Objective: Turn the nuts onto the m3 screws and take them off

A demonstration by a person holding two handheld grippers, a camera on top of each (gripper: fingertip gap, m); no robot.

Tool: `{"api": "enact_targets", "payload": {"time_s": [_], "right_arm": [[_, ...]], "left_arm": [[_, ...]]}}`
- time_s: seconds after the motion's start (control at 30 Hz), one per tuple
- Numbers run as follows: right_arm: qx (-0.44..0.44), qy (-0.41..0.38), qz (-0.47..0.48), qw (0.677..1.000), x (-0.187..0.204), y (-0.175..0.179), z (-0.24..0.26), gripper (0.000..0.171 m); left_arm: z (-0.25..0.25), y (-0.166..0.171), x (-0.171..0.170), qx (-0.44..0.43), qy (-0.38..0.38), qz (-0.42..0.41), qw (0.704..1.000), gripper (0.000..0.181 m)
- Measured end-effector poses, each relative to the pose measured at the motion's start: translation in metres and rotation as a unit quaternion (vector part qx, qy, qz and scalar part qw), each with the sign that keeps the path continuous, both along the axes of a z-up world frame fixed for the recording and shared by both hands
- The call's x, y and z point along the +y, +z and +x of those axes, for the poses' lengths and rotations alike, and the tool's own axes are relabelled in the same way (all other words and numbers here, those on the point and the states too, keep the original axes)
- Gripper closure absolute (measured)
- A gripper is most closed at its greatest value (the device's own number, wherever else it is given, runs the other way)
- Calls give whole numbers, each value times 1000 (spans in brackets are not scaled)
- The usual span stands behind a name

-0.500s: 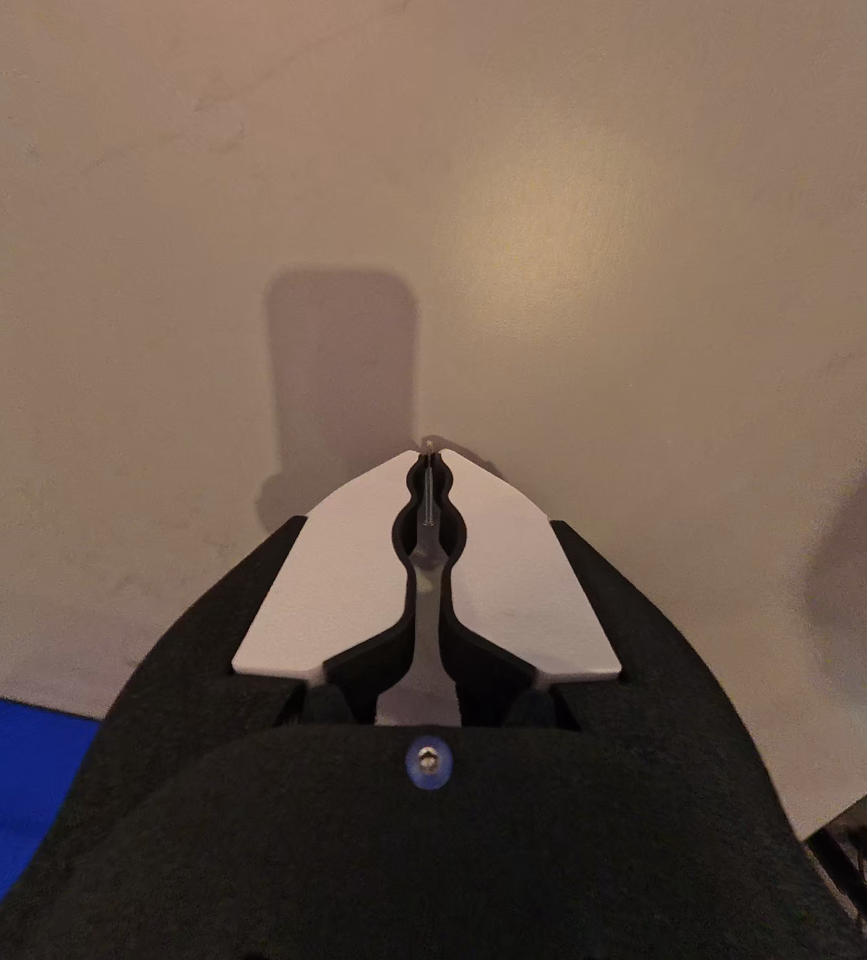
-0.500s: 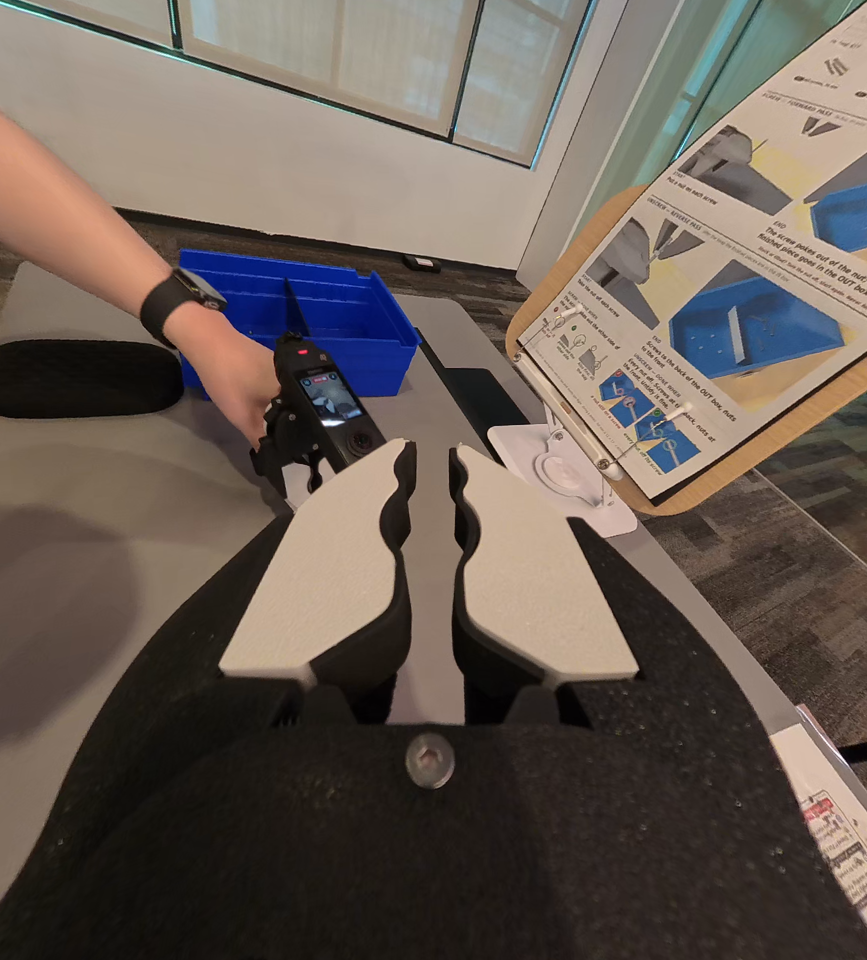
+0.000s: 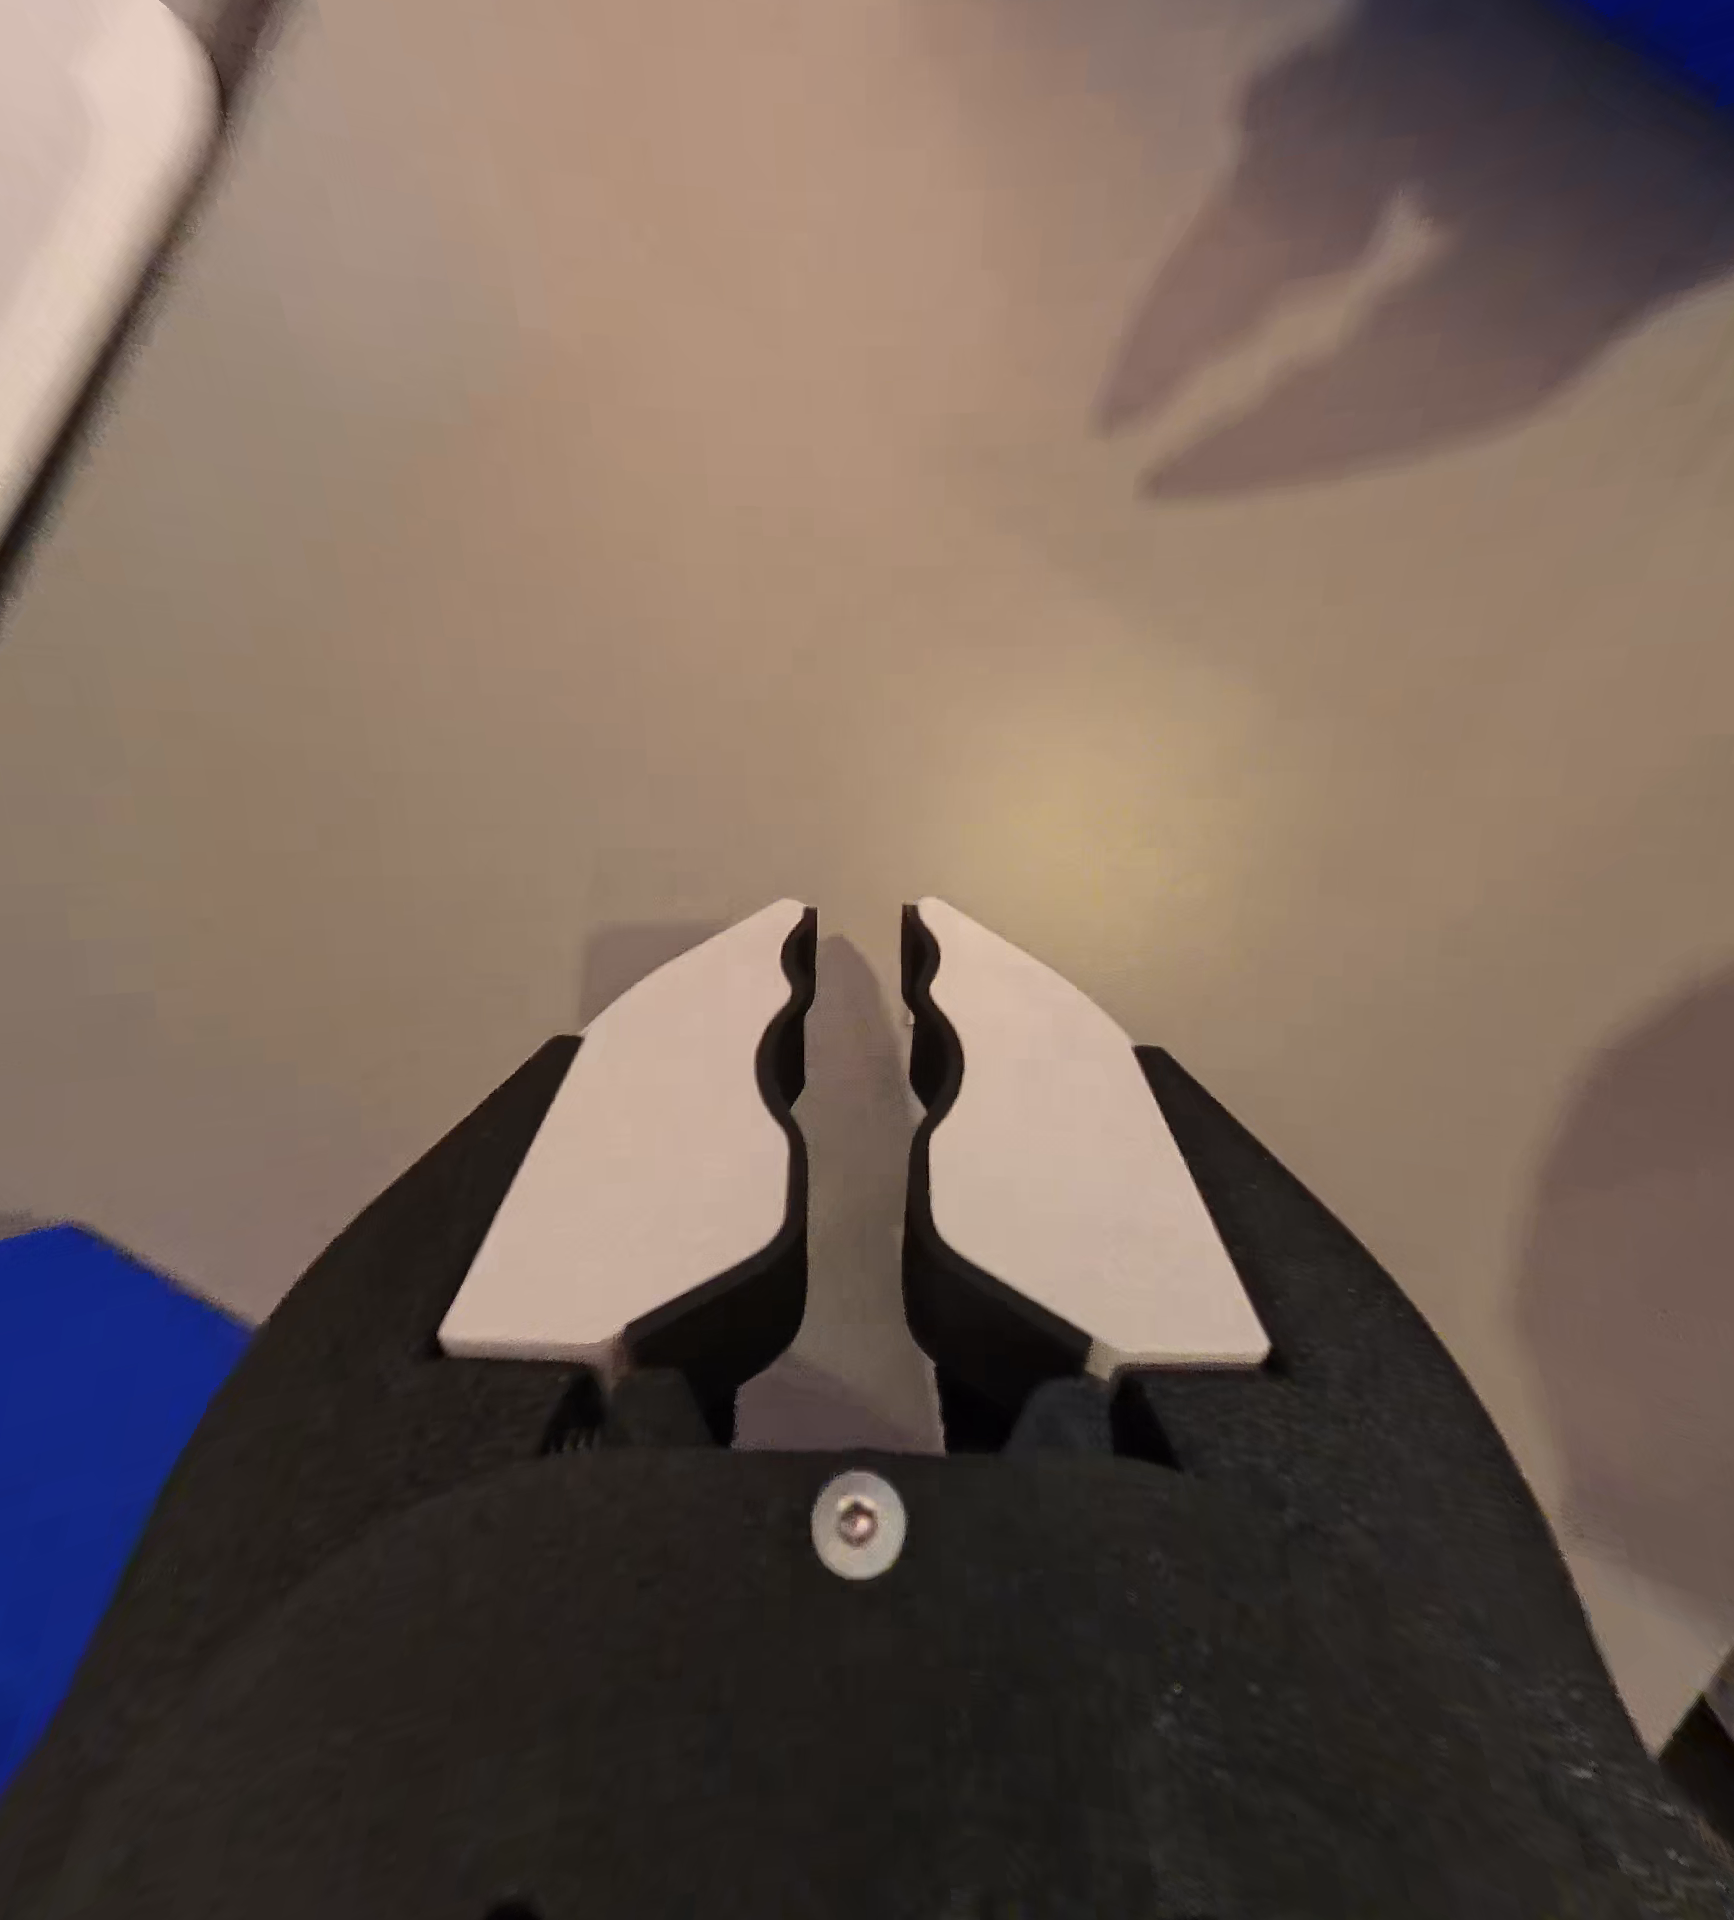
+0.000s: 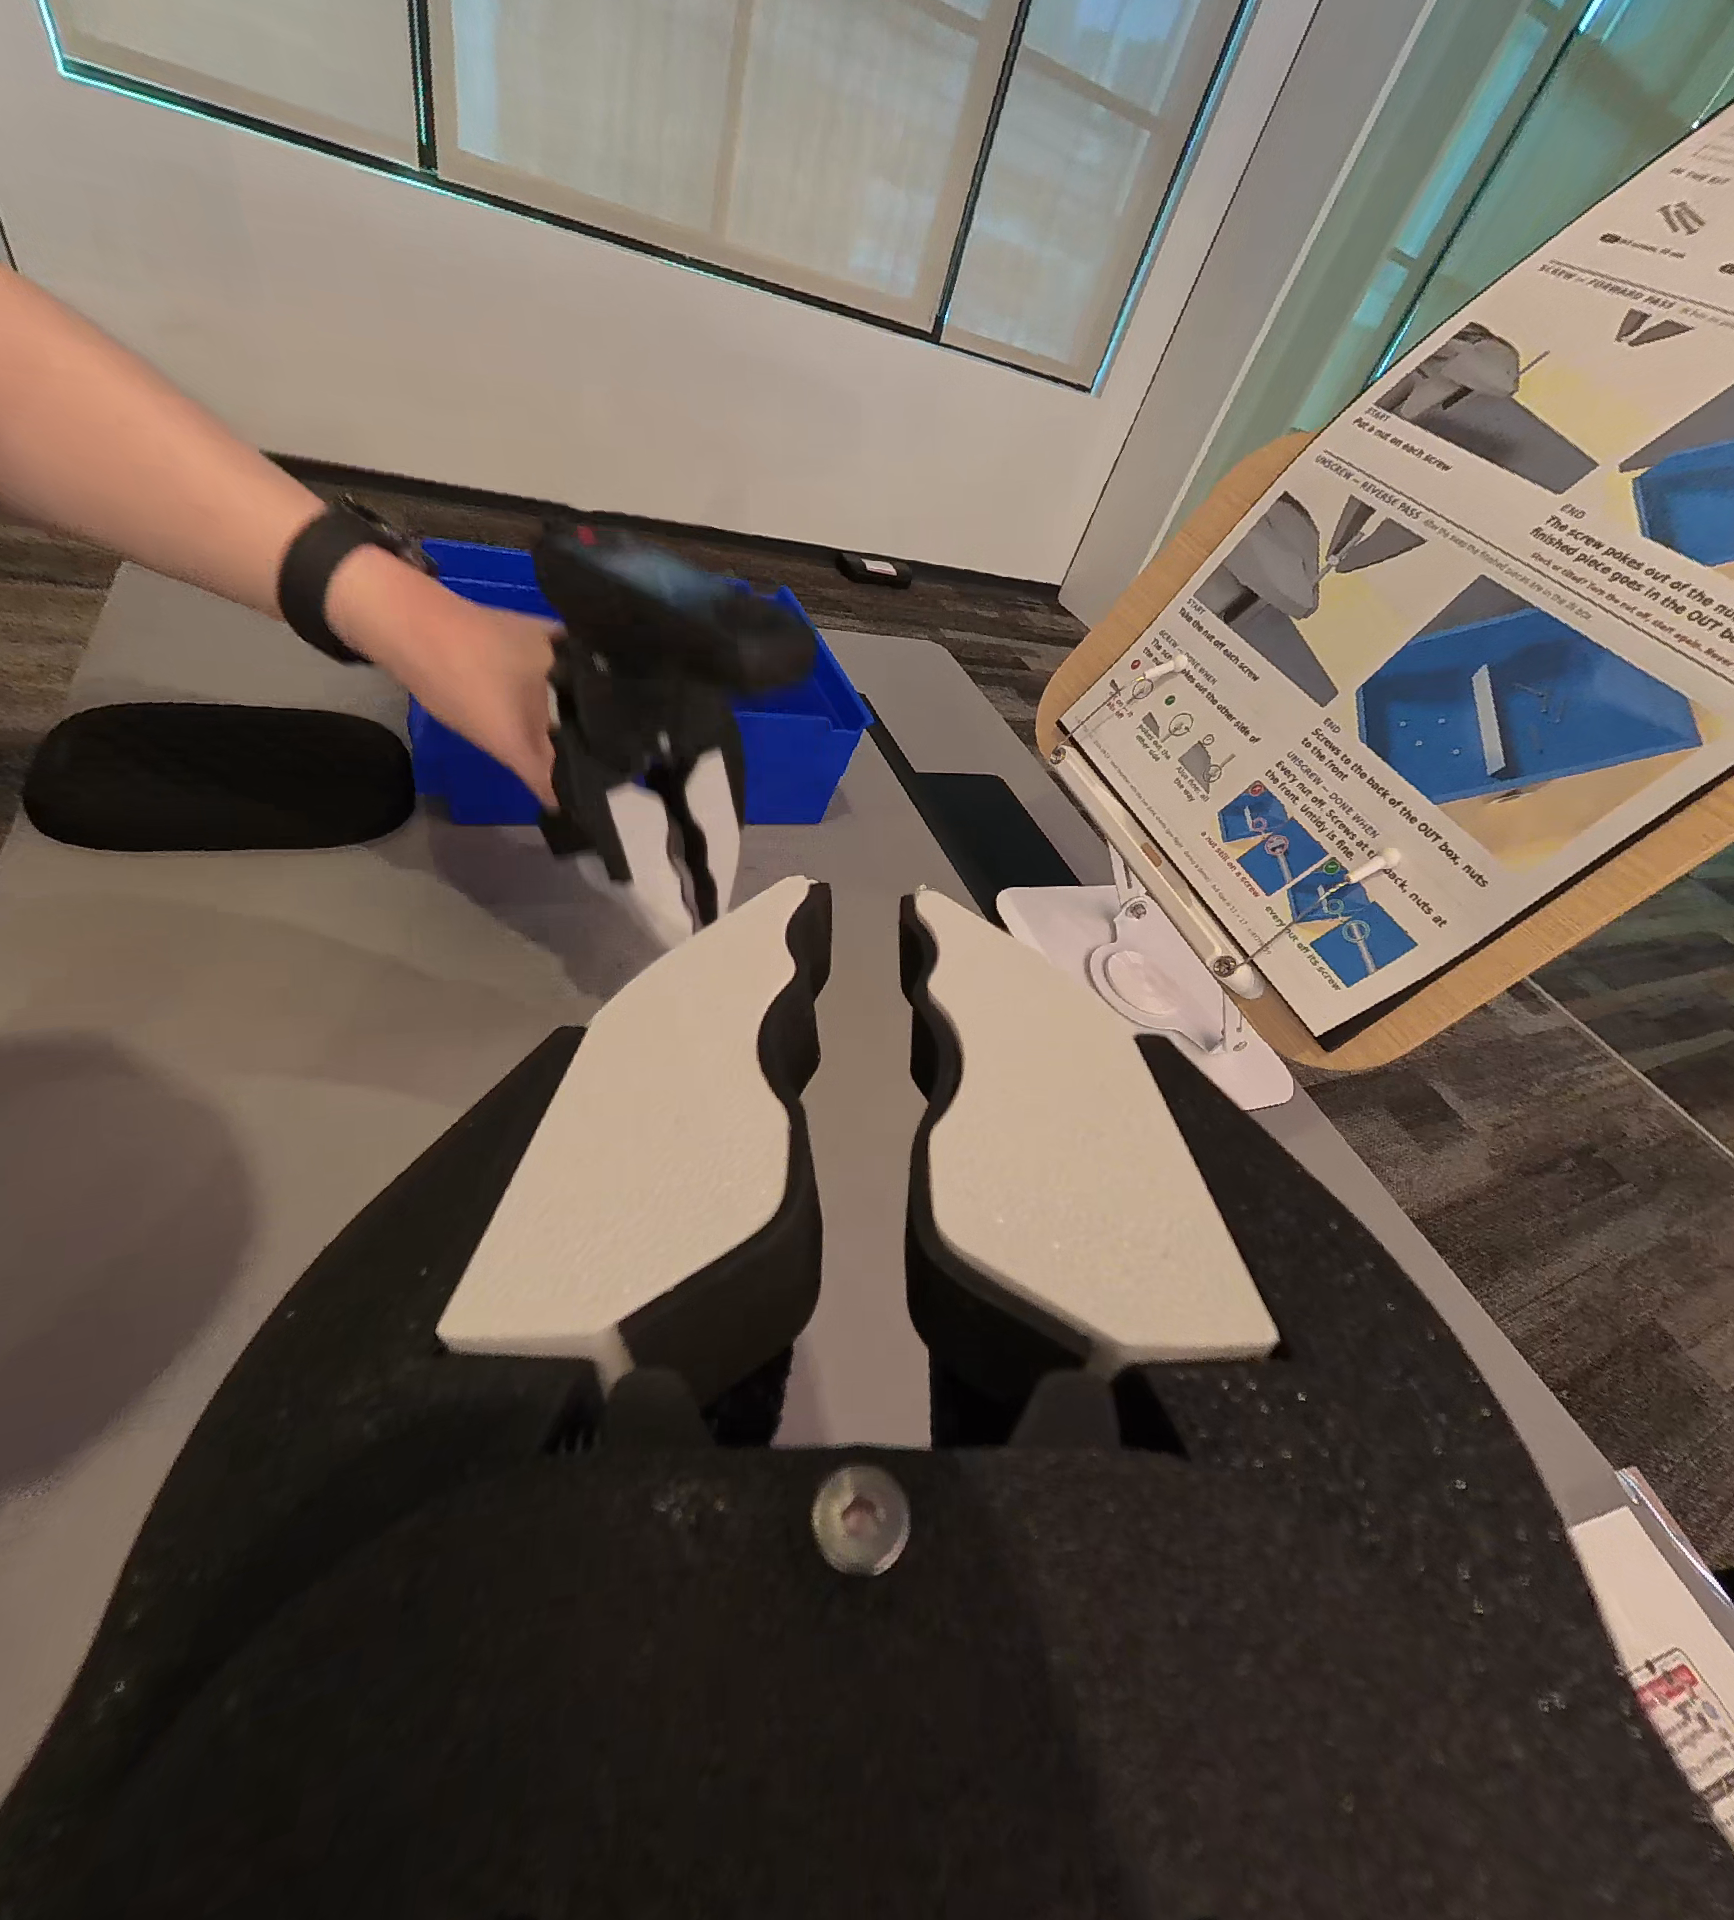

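Both claws empty w/ a small gap: left claw (image 3: 859, 914) over bare desk (image 3: 634, 520), right claw (image 4: 865, 894) waiting. Looks between pieces; next, grab a screw from the blue bin (image 4: 801, 748).

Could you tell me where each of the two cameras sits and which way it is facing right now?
Left wrist view: sits on the left gripper, looking down along its open fingers at the bare grey table; a blue bin shows at the lower left.
Right wrist view: sits on the right gripper, looking across the table towards the blue bin, an instruction board and the person's forearm holding the left gripper.
Shared: the table, the blue bin, the left gripper.
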State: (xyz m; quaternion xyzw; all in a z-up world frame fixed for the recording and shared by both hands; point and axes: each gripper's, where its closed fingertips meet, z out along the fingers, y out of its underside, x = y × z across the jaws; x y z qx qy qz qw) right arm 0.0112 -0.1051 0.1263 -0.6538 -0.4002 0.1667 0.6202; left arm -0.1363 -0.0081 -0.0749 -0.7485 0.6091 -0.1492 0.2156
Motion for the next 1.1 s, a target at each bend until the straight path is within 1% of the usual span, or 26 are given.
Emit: {"api": "enact_targets", "payload": {"time_s": [0.07,0.13,0.2,0.23,0.27,0.3,0.33,0.4,0.47,0.5,0.57,0.67,0.7,0.9,1.1], "right_arm": [[0,-1,-1,1000,1,-1,1,159],[0,-4,0,1000,2,0,1,159],[-7,-13,2,1000,4,-1,4,159],[-13,-23,5,1000,6,-2,6,159],[-17,-31,7,999,8,-2,9,159],[-15,-33,6,999,8,-2,10,159],[-11,-32,5,999,8,-1,9,159],[-5,-29,5,1000,9,0,8,159],[-7,-30,2,1000,10,-2,7,159],[-11,-32,1,999,11,-3,6,158],[-15,-35,0,999,13,-5,5,158],[-22,-27,-5,999,12,-8,-1,158],[-25,-28,-4,999,13,-9,-2,158],[-37,-27,-9,999,14,-14,-4,157],[-33,-27,-7,999,14,-12,-3,157]], "left_arm": [[-19,41,10,-52,27,32,998,164],[-52,80,20,-94,53,71,992,163],[-104,104,34,-106,85,118,984,164],[-134,107,42,-99,108,129,981,163],[-165,103,45,-88,132,116,980,162],[-192,91,44,-73,155,76,982,162],[-218,75,42,-47,186,26,981,162],[-264,41,35,19,244,-60,968,163],[-289,20,34,60,271,-77,958,167],[-295,11,33,77,274,-85,955,167],[-301,-4,28,114,266,-107,951,156],[-314,-24,34,172,245,-80,951,153],[-315,-30,33,182,243,-87,949,153],[-317,-59,41,194,264,-109,938,153],[-320,-68,50,180,312,-137,923,154]]}}
